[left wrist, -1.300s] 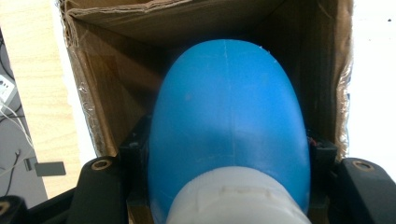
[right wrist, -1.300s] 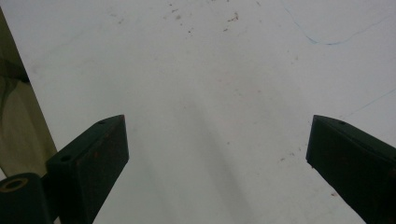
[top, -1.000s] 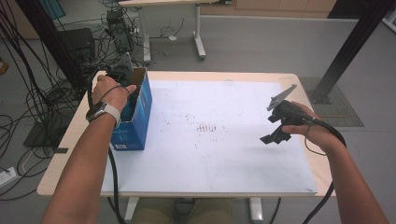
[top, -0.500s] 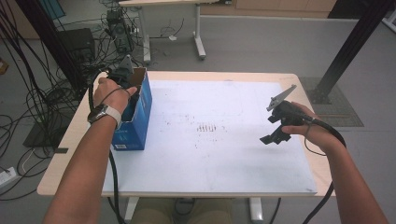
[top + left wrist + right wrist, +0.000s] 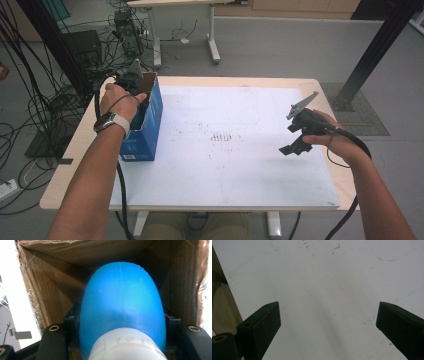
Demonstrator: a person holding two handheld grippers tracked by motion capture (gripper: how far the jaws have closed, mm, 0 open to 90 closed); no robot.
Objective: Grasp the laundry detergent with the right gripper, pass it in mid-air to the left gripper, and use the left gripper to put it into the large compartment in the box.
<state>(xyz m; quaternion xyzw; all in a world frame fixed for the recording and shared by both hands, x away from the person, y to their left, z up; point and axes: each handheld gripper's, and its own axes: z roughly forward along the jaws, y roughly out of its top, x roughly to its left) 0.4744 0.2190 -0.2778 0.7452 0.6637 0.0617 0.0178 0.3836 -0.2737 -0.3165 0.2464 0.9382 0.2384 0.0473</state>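
At the far left of the table [image 5: 300,87], left hand [image 5: 119,100] over the open top of a blue cardboard box [image 5: 147,131], left gripper [image 5: 134,80] pointing down into it. In the left gripper view, jaws pinched on a blue rounded object [image 5: 122,302] with a white ribbed end [image 5: 126,345] nearest the camera; black pads pressed against both its flanks, brown box walls [image 5: 50,290] close around on every side. Blue object thus inside the box, gripped; from the high view hidden by hand and carton. Box standing on the left edge of the white sheet [image 5: 235,165] covering the tabletop, well apart from the other hand. At the right side, right hand [image 5: 332,137] above the sheet, right gripper [image 5: 292,149] angled down and to the left, grey three-cornered plate [image 5: 301,104] sticking up on top. In the right gripper view, jaws spread wide, nothing between them, bare white sheet with faint reddish specks and thin blue pen lines beneath. Cables [image 5: 50,100] strewn on the floor beyond the left edge of the table.
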